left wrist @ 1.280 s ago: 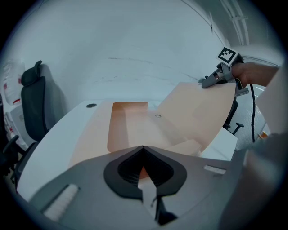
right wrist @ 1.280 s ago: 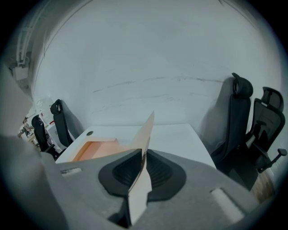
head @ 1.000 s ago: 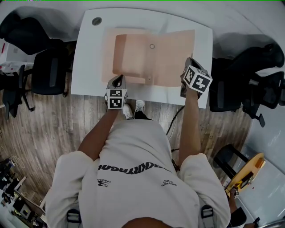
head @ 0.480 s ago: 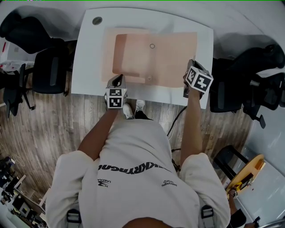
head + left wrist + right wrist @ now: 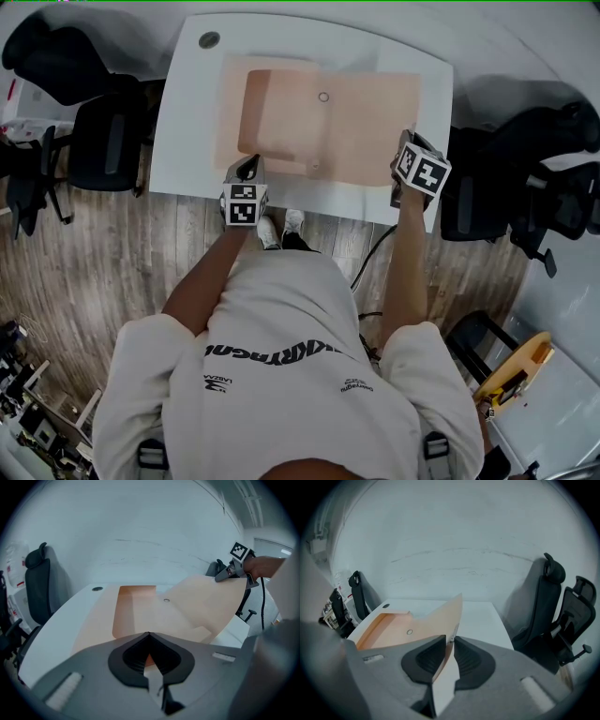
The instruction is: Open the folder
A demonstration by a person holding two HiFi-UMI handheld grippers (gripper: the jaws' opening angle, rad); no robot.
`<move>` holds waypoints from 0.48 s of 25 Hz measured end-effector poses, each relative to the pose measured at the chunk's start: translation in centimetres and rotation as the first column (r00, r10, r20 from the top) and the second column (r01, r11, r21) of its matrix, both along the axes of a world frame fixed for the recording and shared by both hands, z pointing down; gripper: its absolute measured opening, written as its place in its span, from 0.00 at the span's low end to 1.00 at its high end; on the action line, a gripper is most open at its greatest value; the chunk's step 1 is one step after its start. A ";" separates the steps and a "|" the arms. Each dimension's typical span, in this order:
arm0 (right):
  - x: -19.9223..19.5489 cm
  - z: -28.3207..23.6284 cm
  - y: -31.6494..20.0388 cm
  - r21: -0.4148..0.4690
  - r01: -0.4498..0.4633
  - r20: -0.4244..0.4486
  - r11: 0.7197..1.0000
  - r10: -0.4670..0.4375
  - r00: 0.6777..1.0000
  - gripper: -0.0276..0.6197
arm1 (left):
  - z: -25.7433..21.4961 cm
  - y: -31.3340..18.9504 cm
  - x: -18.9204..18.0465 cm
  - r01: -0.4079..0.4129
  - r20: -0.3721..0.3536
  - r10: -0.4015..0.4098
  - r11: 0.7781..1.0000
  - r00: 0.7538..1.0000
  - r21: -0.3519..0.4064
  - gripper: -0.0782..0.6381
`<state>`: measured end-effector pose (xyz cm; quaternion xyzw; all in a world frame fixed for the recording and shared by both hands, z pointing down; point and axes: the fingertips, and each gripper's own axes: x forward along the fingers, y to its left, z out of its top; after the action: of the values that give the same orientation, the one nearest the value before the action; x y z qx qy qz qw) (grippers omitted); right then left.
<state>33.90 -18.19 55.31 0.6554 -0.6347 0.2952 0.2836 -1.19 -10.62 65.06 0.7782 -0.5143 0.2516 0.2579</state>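
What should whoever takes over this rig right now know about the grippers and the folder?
Left gripper: shut on the folder at its near left edge.
Right gripper: jaws have just been opening; the cover edge is between them, slightly raised.
Done: folder spread open on the table.
Left: probably let the cover settle flat, then release and withdraw both.

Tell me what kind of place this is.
Most likely an office or lab workroom: a white desk with a cable grommet, black office chairs on both sides of it, and wood-look flooring.
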 end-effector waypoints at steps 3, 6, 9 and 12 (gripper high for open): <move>0.0 0.2 0.0 -0.002 0.002 -0.005 1.000 -0.002 1.000 0.13 | 0.0 0.0 -0.1 0.003 0.002 -0.003 1.000 1.000 0.000 0.09; 0.3 0.4 0.1 -0.008 -0.001 -0.001 1.000 0.001 1.000 0.13 | 0.0 0.1 0.0 -0.001 0.002 0.001 1.000 1.000 -0.002 0.09; 0.6 0.6 0.1 -0.013 -0.007 0.014 1.000 0.007 1.000 0.14 | 0.0 0.1 0.0 -0.002 0.000 0.002 1.000 1.000 -0.005 0.09; 0.9 0.9 0.1 -0.025 -0.003 0.031 1.000 0.003 1.000 0.14 | -0.1 0.0 0.0 -0.002 0.002 0.002 1.000 1.000 -0.003 0.09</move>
<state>34.78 -18.06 56.21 0.6482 -0.6344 0.3136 0.2812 -1.16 -10.61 65.01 0.7779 -0.5136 0.2536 0.2584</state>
